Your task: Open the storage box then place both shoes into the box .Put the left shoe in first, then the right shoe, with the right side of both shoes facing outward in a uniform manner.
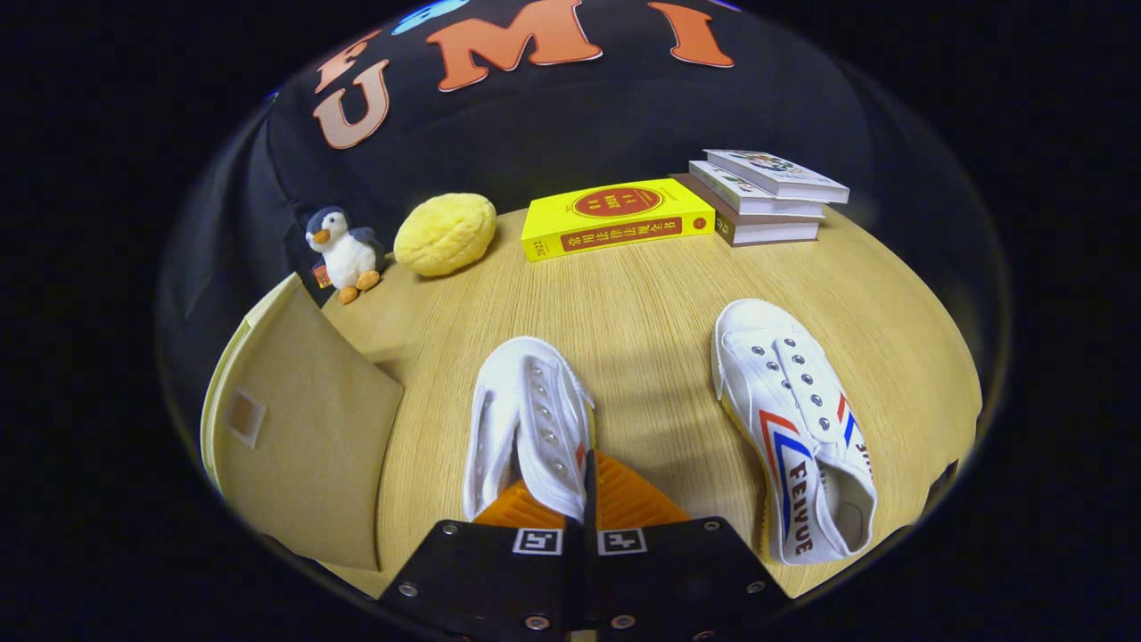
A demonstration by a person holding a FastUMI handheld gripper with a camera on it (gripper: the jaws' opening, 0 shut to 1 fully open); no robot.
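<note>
Surface: round pale wood-grain table (642, 294), backed by the booth's black cloth wall (553, 125).
Storage box: beige fabric box (303, 446) far left at the table's near edge, flap swung open and lying flat, a small pale square patch on it; interior hidden.
Penguin: small plush penguin (343, 252) upright at the far left rim, beyond the box, orange beak and feet, a small tag at its side too tiny to read.
Yellow lump: rounded yellow sponge-like object (445, 234) just right of the penguin.
Left shoe: white canvas shoe (532, 419), unlaced, metal eyelets showing, toe pointing away; heel end reaching in between the fingers.
Gripper: gripper (584, 499) with fingers drawn nearly together, pinching the heel wall of that shoe; both pads pressed on the canvas.
Yellow book: thick yellow book (615, 218) lying flat at the far middle, red oval emblem on the cover, red band of Chinese characters on the spine, too small to read with certainty.
Book stack: three pale books (767, 196) piled just right of the yellow one, cover print illegible.
Right shoe: second white shoe (793, 419) right of the fingers, well apart from the first, flat on the table, red and blue chevron stripes, "FEIYUE" along the side.
</note>
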